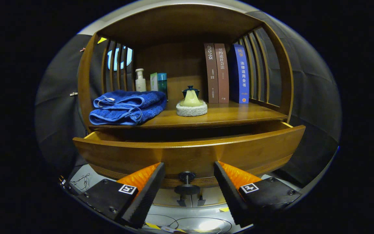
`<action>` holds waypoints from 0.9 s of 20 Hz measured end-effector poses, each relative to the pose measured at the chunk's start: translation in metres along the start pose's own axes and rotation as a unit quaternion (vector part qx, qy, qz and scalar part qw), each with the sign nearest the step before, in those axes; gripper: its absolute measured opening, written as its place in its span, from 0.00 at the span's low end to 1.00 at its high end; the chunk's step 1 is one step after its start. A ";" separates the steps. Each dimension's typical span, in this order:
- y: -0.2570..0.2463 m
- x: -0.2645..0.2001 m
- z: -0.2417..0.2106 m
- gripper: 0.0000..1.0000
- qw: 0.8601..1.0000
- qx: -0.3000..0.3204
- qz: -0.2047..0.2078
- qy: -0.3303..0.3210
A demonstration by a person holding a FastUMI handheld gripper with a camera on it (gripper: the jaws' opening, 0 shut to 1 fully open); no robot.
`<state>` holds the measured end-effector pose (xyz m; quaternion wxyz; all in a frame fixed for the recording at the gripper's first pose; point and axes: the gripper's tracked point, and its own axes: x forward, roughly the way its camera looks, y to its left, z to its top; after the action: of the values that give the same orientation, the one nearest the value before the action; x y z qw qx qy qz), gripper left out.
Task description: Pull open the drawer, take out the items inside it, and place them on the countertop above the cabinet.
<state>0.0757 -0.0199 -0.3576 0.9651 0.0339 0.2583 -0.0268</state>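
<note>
The wooden drawer (187, 152) stands partly pulled out below the countertop (232, 115); its inside is hidden behind the drawer front. A small dark knob (187, 178) sits low on the drawer front, between my fingers. My gripper (189, 169) is open, its fingertips spread to either side of the knob and not pressing on it. On the countertop lie a folded blue towel (127, 109) at the left and a yellow cone on a round white pad (191, 105) in the middle.
Three upright books (226, 73) stand at the back right of the shelf, and a white bottle (140, 80) with small boxes (159, 81) at the back left. Slatted wooden side walls (258, 68) close in the shelf. Cables (174, 224) lie on the pale floor below.
</note>
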 end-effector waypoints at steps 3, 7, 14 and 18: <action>0.001 0.017 0.006 1.00 1.000 0.001 0.000 0.002; 0.001 0.033 0.011 1.00 1.000 0.004 -0.002 0.003; 0.003 0.042 0.014 1.00 1.000 0.007 -0.004 -0.005; 0.002 0.040 0.013 1.00 1.000 0.011 -0.002 -0.003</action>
<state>0.1175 -0.0201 -0.3662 0.9655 0.0440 0.2547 -0.0320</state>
